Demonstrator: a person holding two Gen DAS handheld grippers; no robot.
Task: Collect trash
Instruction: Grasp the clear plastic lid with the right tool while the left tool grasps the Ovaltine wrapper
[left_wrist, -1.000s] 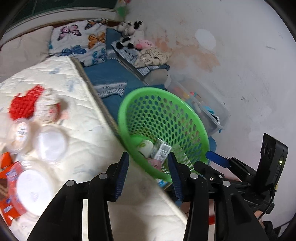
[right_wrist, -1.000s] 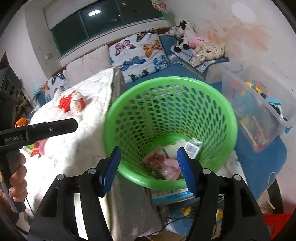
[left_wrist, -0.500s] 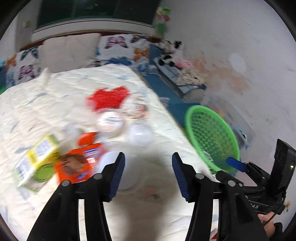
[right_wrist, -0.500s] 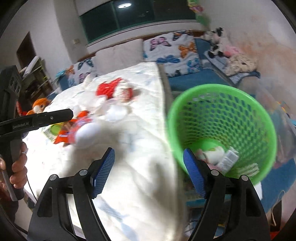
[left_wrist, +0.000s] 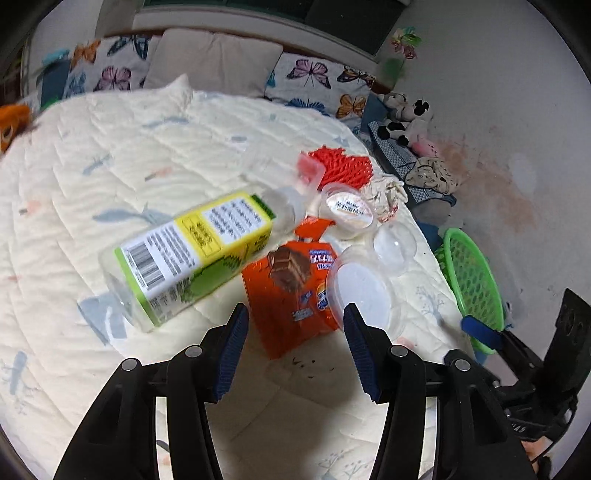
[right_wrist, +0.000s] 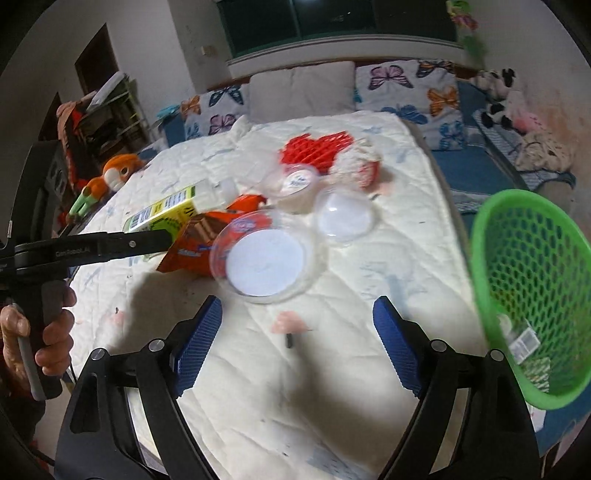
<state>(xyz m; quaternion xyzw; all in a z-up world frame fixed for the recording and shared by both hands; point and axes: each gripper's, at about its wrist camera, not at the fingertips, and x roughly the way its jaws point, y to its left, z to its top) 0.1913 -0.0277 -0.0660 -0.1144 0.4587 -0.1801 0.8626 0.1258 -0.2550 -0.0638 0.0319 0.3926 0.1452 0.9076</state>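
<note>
Lying just ahead of the left fingers (left_wrist: 236, 343), orange wrapper (left_wrist: 291, 295).

Both wrist views downward over quilt (left_wrist: 155, 155)

My view's mostly the bed's cream quilt (left_wrist: 155, 155). Butterfly pillows (right_wrist: 417, 88) and a plain beige one (right_wrist: 301, 90) line the headboard, a cow plushie (left_wrist: 404, 122) sits near the stained wall (left_wrist: 491, 184), and an orange stuffed toy (right_wrist: 112, 173) sits off left.
</note>
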